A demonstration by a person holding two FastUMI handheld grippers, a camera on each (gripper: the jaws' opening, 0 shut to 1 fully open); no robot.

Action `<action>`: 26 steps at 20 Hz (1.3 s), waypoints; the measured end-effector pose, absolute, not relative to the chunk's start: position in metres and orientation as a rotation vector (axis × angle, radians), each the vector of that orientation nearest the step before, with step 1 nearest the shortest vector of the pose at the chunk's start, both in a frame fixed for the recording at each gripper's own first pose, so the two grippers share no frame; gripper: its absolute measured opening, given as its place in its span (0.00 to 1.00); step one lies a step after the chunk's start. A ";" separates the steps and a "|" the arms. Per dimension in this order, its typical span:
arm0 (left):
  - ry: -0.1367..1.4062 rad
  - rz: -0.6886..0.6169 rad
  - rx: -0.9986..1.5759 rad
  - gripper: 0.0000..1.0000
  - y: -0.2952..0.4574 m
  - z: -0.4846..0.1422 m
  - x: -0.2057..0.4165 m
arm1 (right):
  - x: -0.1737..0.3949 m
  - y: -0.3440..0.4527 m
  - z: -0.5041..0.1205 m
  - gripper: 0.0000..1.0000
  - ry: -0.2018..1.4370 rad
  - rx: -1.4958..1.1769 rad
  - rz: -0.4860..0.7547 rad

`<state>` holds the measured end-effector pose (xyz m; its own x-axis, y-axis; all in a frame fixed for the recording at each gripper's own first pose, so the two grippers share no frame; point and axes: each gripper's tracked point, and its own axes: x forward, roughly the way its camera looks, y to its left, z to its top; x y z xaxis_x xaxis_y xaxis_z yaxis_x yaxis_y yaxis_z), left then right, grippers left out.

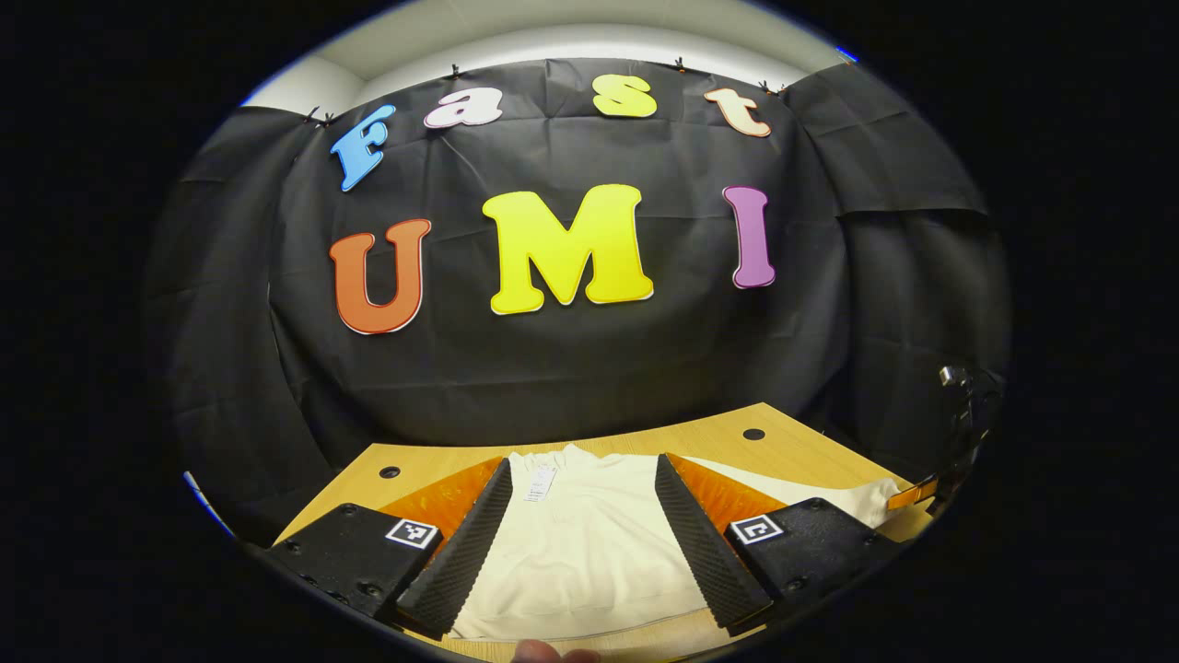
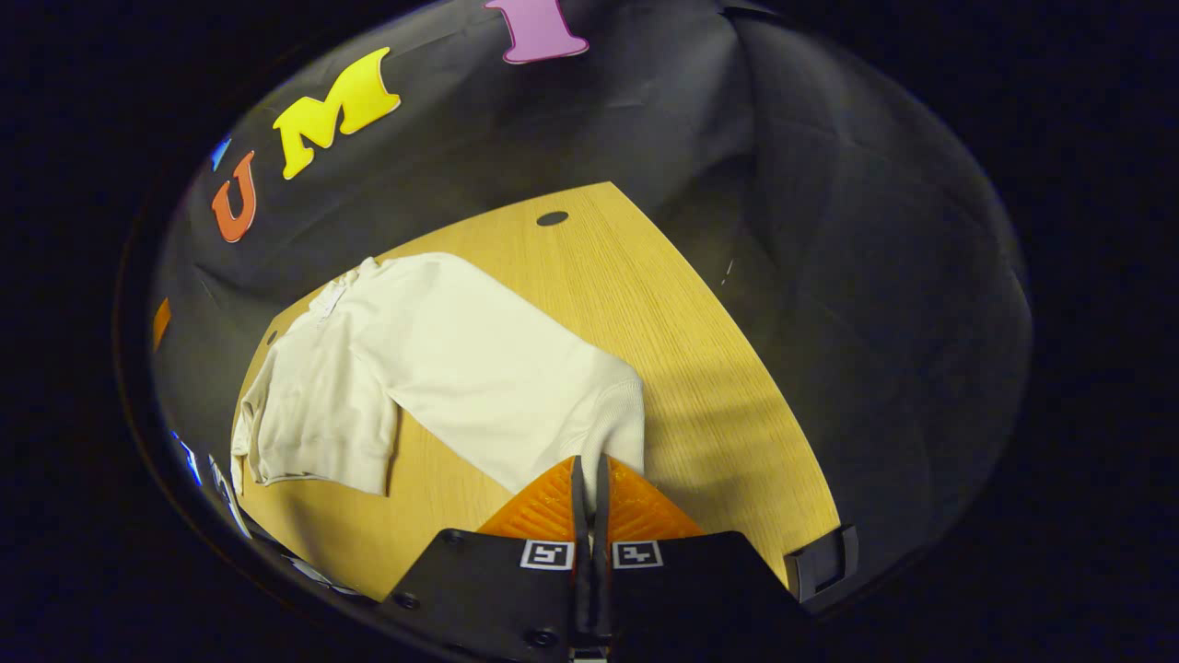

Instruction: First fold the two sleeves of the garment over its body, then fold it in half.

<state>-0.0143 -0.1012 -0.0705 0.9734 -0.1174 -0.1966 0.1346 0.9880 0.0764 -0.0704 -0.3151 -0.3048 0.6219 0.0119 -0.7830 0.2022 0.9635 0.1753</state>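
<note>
The sweatshirt (image 2: 461, 359) is soft, matt, cream knit cloth with ribbed cuffs and hem; a paper tag (image 1: 541, 482) sits at its collar. The table (image 2: 663, 313) is pale wood-grain laminate, smooth with a low sheen. The left gripper (image 1: 583, 525) carries finely ridged pads (image 1: 470, 543) on matt plastic housings.

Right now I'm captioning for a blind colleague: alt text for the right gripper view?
The right gripper, fingers nearly together, is at the cuff of a cream sweatshirt's outstretched sleeve. The sweatshirt lies on a wooden table.
</note>
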 end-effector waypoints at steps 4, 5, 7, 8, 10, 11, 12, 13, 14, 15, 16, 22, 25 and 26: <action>0.182 -0.095 0.066 0.99 -0.085 -0.068 -0.015 | -0.039 -0.298 -0.252 0.01 0.815 0.233 -0.060; 0.178 -0.083 0.061 0.99 -0.079 -0.068 -0.016 | -0.030 -0.293 -0.236 0.01 0.791 0.222 -0.049; 0.174 -0.059 0.049 0.99 -0.066 -0.067 -0.017 | -0.013 -0.278 -0.210 0.01 0.755 0.208 -0.014; 0.172 -0.045 0.042 0.99 -0.059 -0.067 -0.018 | -0.005 -0.272 -0.199 0.01 0.745 0.199 0.005; 0.173 -0.017 0.032 0.99 -0.044 -0.067 -0.018 | 0.015 -0.257 -0.178 0.01 0.725 0.179 0.041; 0.175 0.001 0.027 0.99 -0.034 -0.069 -0.018 | 0.024 -0.248 -0.168 0.01 0.714 0.168 0.060; 0.176 0.018 0.020 0.99 -0.025 -0.069 -0.020 | 0.034 -0.238 -0.155 0.01 0.701 0.157 0.080; 0.177 0.038 0.010 0.99 -0.014 -0.070 -0.020 | 0.045 -0.228 -0.142 0.01 0.687 0.149 0.100; 0.175 0.057 0.000 0.99 -0.004 -0.071 -0.021 | 0.055 -0.217 -0.132 0.01 0.677 0.139 0.118; 0.174 0.076 -0.008 0.99 0.005 -0.071 -0.022 | 0.064 -0.206 -0.122 0.01 0.667 0.132 0.136; 0.175 0.094 -0.015 0.99 0.015 -0.072 -0.023 | 0.073 -0.194 -0.112 0.01 0.658 0.128 0.156; 0.175 0.191 -0.049 0.99 0.069 -0.074 -0.032 | 0.134 -0.108 -0.072 0.01 0.616 0.105 0.265; 0.172 0.230 -0.055 0.99 0.093 -0.074 -0.039 | 0.161 -0.060 -0.067 0.01 0.599 0.071 0.317; 0.172 0.241 -0.055 0.99 0.099 -0.073 -0.042 | 0.169 -0.043 -0.070 0.01 0.598 0.061 0.335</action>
